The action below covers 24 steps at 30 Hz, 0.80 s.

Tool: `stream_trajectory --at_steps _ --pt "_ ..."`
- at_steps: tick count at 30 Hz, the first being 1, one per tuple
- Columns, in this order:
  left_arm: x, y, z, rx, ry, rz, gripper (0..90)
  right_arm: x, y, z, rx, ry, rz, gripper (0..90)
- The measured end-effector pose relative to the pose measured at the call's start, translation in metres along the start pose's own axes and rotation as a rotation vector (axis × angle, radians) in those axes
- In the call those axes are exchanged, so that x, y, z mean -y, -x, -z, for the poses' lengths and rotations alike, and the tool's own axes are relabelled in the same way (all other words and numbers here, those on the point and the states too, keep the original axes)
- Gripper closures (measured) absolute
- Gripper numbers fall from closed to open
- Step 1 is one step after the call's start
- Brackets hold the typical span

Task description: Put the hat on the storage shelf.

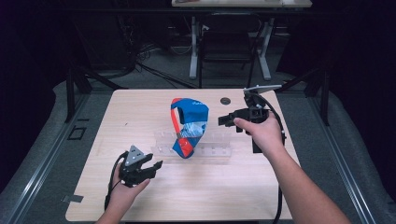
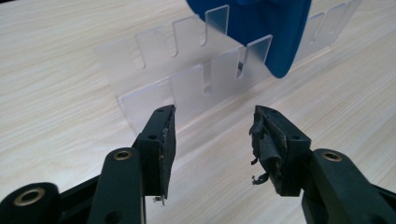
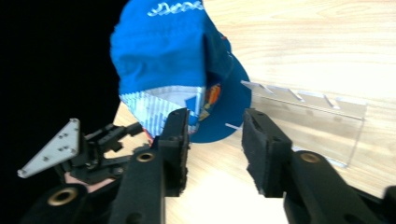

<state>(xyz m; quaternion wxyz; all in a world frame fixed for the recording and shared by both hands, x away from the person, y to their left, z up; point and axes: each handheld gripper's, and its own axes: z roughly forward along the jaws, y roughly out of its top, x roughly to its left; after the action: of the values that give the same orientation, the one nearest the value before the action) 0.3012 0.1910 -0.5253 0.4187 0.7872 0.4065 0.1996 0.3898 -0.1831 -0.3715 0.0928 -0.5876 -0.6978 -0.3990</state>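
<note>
The cap (image 1: pixel 188 126) stands seated in the rack (image 1: pixel 212 150); both grippers, left (image 1: pixel 156 165) and right (image 1: pixel 221 121), hold jaws apart and empty, leaving only withdrawal.

A blue cap (image 1: pixel 189 126) with red trim and a pale printed panel stands on edge in a clear slotted rack (image 1: pixel 210 148). The rack lies mid-tabletop, the cap near its left end.

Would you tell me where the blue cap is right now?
In the high view the blue cap stands mid-table in the clear slotted rack, between both grippers.
</note>
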Motion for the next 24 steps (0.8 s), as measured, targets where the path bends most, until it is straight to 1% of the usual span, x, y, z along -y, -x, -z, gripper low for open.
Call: stream_trajectory --at_steps 2,6,7,8,9,10,12,13,14,15,16,18,20,21,23,24 --pt "0.004 -0.004 0.003 -0.004 -0.003 0.008 48.4 0.005 0.003 -0.001 0.012 0.0 0.013 58.0" --pt "0.012 -0.01 0.009 -0.013 -0.003 0.033 46.4 0.016 0.009 -0.002 0.015 0.006 0.025 52.6" --pt "0.014 -0.012 0.011 -0.016 -0.006 0.038 45.2 0.023 0.013 -0.003 0.031 0.008 0.041 49.6" --pt "0.019 -0.016 0.013 -0.017 0.003 0.049 44.9 0.026 0.014 -0.003 0.037 0.012 0.048 48.5" --pt "0.019 -0.016 0.013 -0.017 0.003 0.049 44.5 0.029 0.016 -0.004 0.044 0.02 0.058 47.7" --pt "0.021 -0.019 0.014 -0.018 0.003 0.057 44.5 0.029 0.016 -0.004 0.044 0.02 0.058 47.7" --pt "0.025 -0.025 0.015 -0.025 0.001 0.076 43.5 0.036 0.021 -0.004 0.059 0.024 0.076 46.6" --pt "0.028 -0.029 0.016 -0.033 0.0 0.085 43.3 0.042 0.025 -0.005 0.079 0.024 0.087 46.0" --pt "0.03 -0.032 0.017 -0.042 0.001 0.093 43.3 0.042 0.025 -0.005 0.079 0.024 0.087 46.0" --pt "0.032 -0.035 0.019 -0.047 0.001 0.103 43.0 0.049 0.029 -0.005 0.095 0.031 0.1 45.2" --pt "0.034 -0.038 0.02 -0.053 0.002 0.113 43.0 0.049 0.029 -0.005 0.095 0.031 0.1 45.2" --pt "0.037 -0.043 0.021 -0.061 0.006 0.133 42.3 0.055 0.033 -0.006 0.101 0.033 0.105 44.4" --pt "0.04 -0.047 0.022 -0.072 0.006 0.143 42.1 0.061 0.038 -0.007 0.104 0.034 0.103 43.2" --pt "0.041 -0.049 0.022 -0.072 0.004 0.145 42.0 0.067 0.041 -0.008 0.121 0.038 0.114 42.8" --pt "0.042 -0.051 0.021 -0.078 0.004 0.152 41.8 0.07 0.042 -0.009 0.13 0.039 0.12 42.7" --pt "0.043 -0.052 0.021 -0.08 -0.005 0.154 41.8 0.076 0.045 -0.01 0.149 0.041 0.134 42.7"
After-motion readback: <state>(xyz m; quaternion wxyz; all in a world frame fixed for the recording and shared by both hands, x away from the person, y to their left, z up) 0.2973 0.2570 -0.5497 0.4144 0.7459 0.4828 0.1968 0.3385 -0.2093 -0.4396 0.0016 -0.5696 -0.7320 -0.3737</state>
